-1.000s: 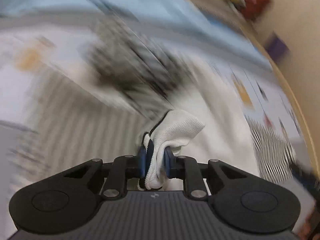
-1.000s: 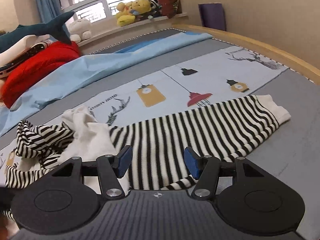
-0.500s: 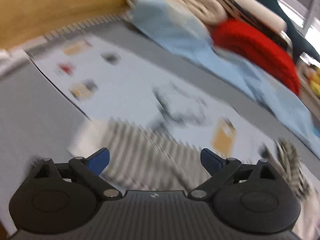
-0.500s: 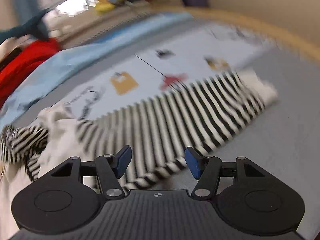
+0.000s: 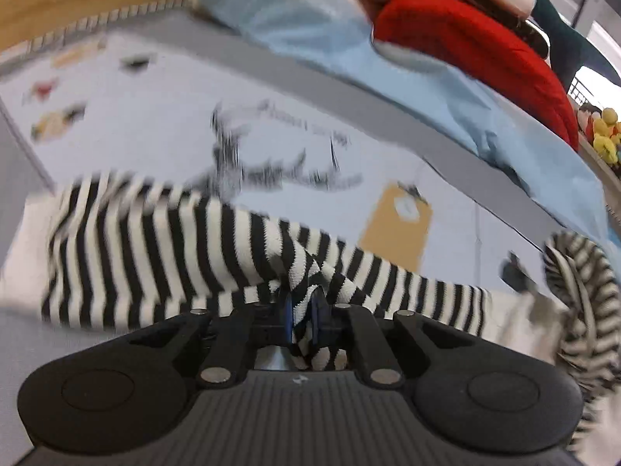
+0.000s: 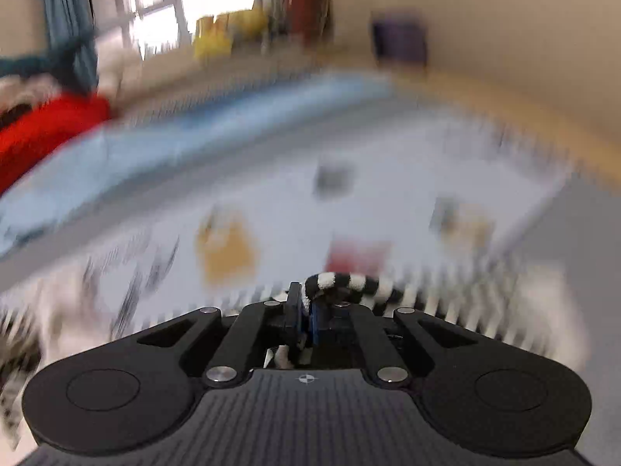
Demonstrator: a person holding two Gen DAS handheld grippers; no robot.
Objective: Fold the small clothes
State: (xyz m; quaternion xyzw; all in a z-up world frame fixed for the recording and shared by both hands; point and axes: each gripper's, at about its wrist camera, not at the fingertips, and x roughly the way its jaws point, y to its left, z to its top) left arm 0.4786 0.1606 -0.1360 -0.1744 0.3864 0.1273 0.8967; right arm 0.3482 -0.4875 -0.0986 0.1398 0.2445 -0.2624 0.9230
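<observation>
Lying across the printed bedsheet (image 5: 163, 124), one black-and-white striped garment (image 5: 155, 244) runs sideways, its lower edge pinched at two places. The left gripper (image 5: 302, 310) is closing, pads already pressing a fold of stripes; the right gripper (image 6: 306, 312) is clamped on a rolled striped edge (that view is heavily blurred). Bare sheet lies beyond the garment up to the light-blue blanket (image 5: 310, 27), one red bundle (image 5: 477, 54) behind it.

Black and white stripes are being shown on the garment (image 5: 163, 248). Pale blue with a mustard tag print is being displayed by the bedsheet (image 5: 147, 116); red by the blanket (image 5: 477, 50).
</observation>
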